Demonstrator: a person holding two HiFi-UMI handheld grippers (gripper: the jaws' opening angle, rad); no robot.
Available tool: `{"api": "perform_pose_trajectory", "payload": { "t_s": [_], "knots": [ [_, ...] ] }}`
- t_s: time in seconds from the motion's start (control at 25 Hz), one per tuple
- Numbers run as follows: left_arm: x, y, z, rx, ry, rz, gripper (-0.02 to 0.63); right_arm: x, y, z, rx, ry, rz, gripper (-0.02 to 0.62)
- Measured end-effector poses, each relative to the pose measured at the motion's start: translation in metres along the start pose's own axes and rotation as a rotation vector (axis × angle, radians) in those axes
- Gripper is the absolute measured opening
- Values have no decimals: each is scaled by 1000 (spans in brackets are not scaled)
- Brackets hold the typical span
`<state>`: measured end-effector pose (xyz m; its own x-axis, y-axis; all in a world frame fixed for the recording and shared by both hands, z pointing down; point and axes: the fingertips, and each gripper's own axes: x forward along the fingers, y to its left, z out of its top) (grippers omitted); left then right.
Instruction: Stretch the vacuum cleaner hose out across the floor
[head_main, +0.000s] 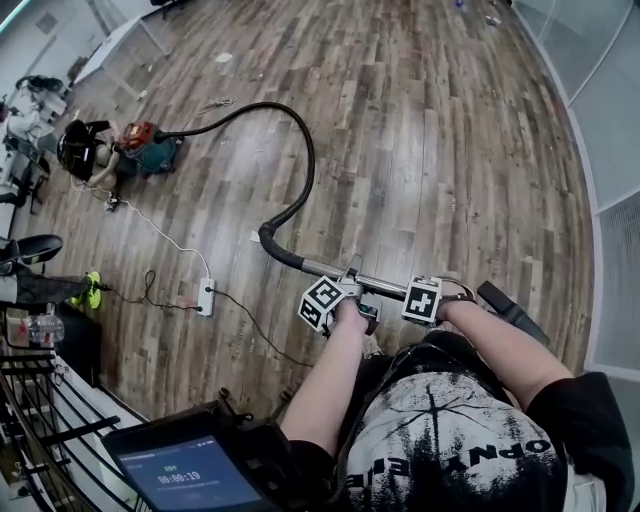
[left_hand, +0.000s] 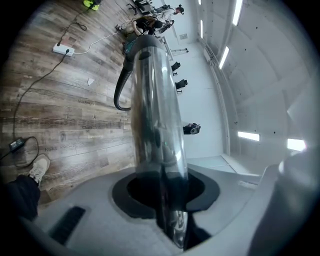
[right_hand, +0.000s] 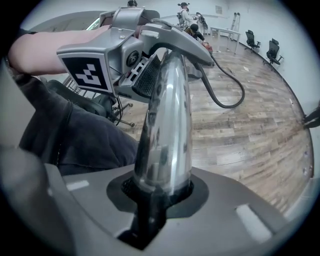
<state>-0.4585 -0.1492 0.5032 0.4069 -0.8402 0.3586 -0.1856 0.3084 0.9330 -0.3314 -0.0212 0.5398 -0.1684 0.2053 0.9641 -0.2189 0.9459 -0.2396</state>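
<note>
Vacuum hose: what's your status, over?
Left gripper and right gripper both clamped on the metal tube. Hose bends in a loop back to the vacuum cleaner, not yet straight. Power strip on floor beside it, apart.

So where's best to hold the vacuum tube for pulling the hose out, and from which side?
Probably the metal tube, behind the bend where the hose joins: it's rigid and slim, so jaws close round it. Come from the near side, away from the vacuum cleaner, as the left gripper and right gripper, both shut on it, do.
</note>
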Motion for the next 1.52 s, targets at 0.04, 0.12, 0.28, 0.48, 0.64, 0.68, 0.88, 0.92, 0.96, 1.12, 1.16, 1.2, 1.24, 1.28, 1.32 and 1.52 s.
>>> {"api": "perform_pose_trajectory", "payload": {
  "t_s": [0.04, 0.12, 0.28, 0.48, 0.64, 0.68, 0.88, 0.92, 0.96, 1.12, 1.16, 1.2, 1.24, 1.28, 1.32, 1.52],
  "knots": [
    [0, -2, -8, 5, -5, 3, 110, 0, -1, -2, -20, -36, -6, 83],
    [3, -4, -22, 17, -15, 7, 110, -1, -3, -15, -32, -54, -6, 83],
    [15, -12, -56, 26, -38, 19, 112, -7, -9, -60, -37, -29, 15, 83],
    [37, -11, -144, 18, -62, 39, 114, -9, -21, -144, -100, -71, 10, 83],
    [50, -5, -202, 18, -74, 64, 114, -3, -19, -210, -98, -50, 43, 83],
    [51, -6, -214, 19, -72, 71, 114, -5, -17, -219, -105, -65, 44, 83],
    [54, -12, -251, 38, -55, 94, 114, -10, -13, -250, -107, -99, 55, 83],
    [53, -11, -256, 43, -56, 95, 114, -8, -11, -256, -108, -101, 55, 83],
    [51, -10, -261, 48, -58, 96, 114, -7, -8, -262, -106, -96, 58, 83],
    [41, -5, -272, 74, -58, 103, 114, 1, 8, -271, -89, -111, 64, 83],
    [40, -4, -273, 82, -57, 105, 114, 2, 11, -272, -79, -114, 67, 83],
    [38, -4, -274, 90, -54, 106, 114, 3, 15, -273, -69, -115, 70, 83],
    [37, -5, -275, 98, -51, 105, 114, 3, 17, -272, -64, -127, 65, 83],
    [35, -6, -277, 106, -47, 102, 114, 3, 19, -270, -62, -144, 56, 81],
    [33, -6, -279, 111, -42, 99, 114, 4, 21, -269, -56, -156, 49, 81],
    [19, 1, -294, 121, 2, 92, 112, 10, 47, -285, 12, -117, 34, 80]
  ]
}}
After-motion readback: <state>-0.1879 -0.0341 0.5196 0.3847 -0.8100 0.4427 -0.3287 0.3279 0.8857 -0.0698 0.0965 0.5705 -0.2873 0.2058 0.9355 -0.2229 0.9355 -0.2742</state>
